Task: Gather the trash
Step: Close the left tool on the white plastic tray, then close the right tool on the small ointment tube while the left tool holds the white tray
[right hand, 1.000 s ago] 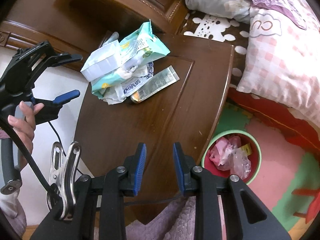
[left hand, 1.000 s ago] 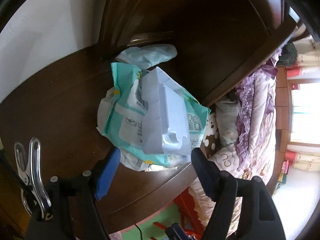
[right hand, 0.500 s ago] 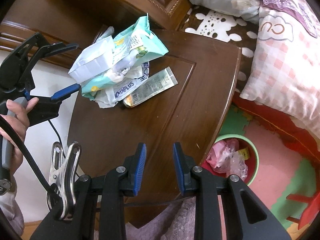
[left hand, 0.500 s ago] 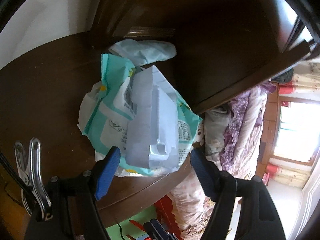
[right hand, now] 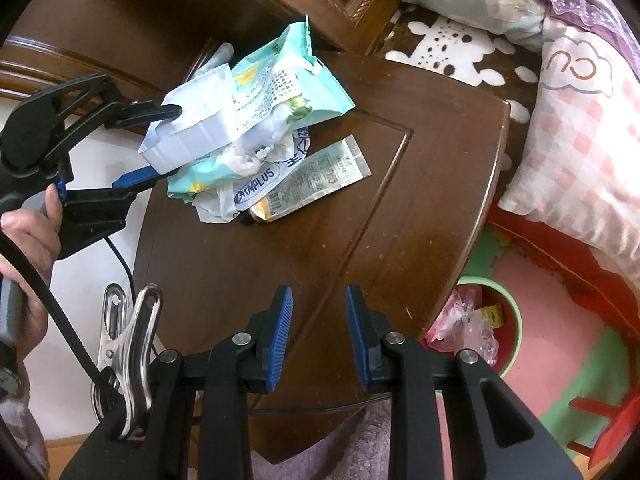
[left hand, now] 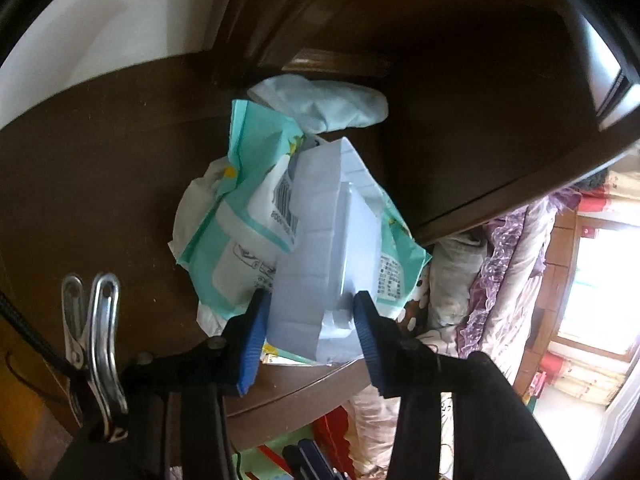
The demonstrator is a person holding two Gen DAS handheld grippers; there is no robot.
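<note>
A pile of trash lies at the back of the dark wooden nightstand (right hand: 320, 264). On top is a crumpled white paper carton (left hand: 332, 248) (right hand: 192, 136), over a teal wipes wrapper (left hand: 248, 208) (right hand: 280, 88). My left gripper (left hand: 308, 300) (right hand: 166, 142) is closing its jaws, and the blue pads touch the carton's near end on both sides. A white printed wrapper (right hand: 248, 196) and a silver sachet (right hand: 316, 180) lie beside the pile. My right gripper (right hand: 318, 296) hovers over the nightstand's front part, jaws partly apart with nothing between them.
A green-rimmed bin (right hand: 518, 320) holding pink and clear plastic stands on the floor mat to the right of the nightstand. A bed with a pink checked pillow (right hand: 580, 140) borders the right side. The carved headboard (left hand: 440, 80) rises behind the pile. A pale blue crumpled piece (left hand: 320, 100) lies at the back.
My left gripper came down over the pile, and its jaws narrowed from wide apart to touching the white carton. The right gripper drifted slightly lower, its jaws unchanged.
</note>
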